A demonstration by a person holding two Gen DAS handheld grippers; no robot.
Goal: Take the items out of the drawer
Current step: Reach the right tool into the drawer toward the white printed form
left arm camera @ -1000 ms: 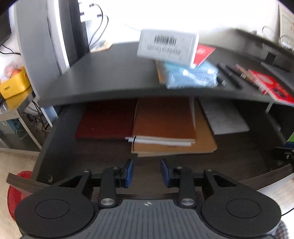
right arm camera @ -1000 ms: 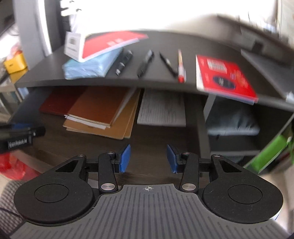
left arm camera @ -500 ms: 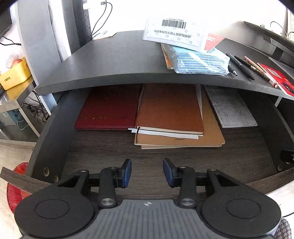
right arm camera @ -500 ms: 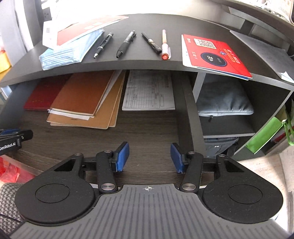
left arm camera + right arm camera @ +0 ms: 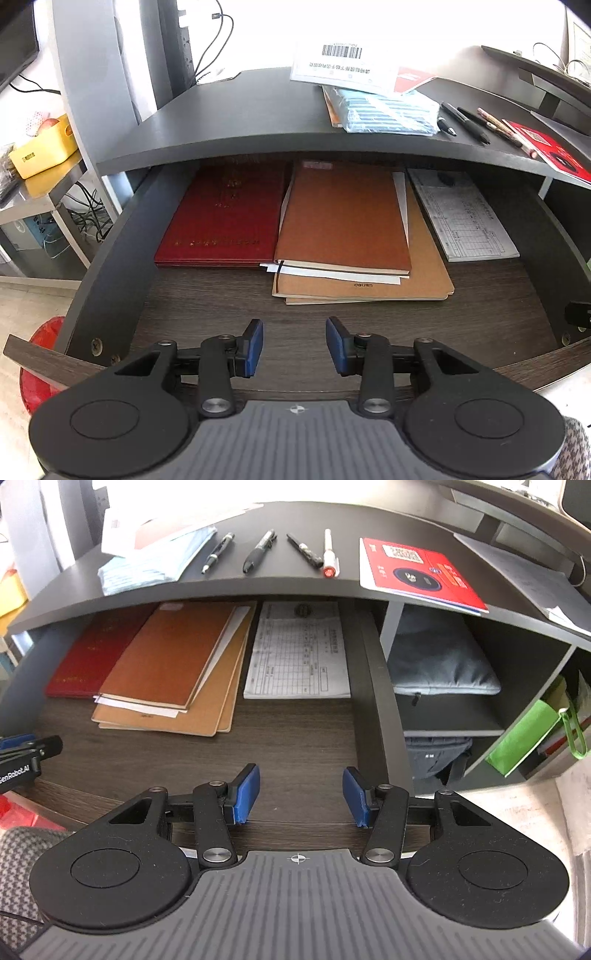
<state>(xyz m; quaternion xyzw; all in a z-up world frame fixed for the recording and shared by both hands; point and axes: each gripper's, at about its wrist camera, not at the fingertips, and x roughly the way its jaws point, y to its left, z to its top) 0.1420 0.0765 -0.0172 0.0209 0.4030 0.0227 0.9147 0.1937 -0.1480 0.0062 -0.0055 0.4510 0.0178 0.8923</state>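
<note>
Both tongs — left [image 5: 294, 345], right [image 5: 301, 795] — gaping, empty (over drawer [image 5: 369, 325] front); brown notebook [image 5: 343, 218] ahead, apart.

"GenRobot.AI" on left hand-held gripper [image 5: 22, 755] body (partly cut off); "deli" upside-down on tan notebook [image 5: 364, 285].

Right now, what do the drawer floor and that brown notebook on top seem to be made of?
Drawer floor: probably wood-look laminate, matte; dark printed-looking grain streaks run across it.
Brown notebook: likely faux-leather cover, smooth with a soft sheen; pale paper page edges show underneath.
</note>
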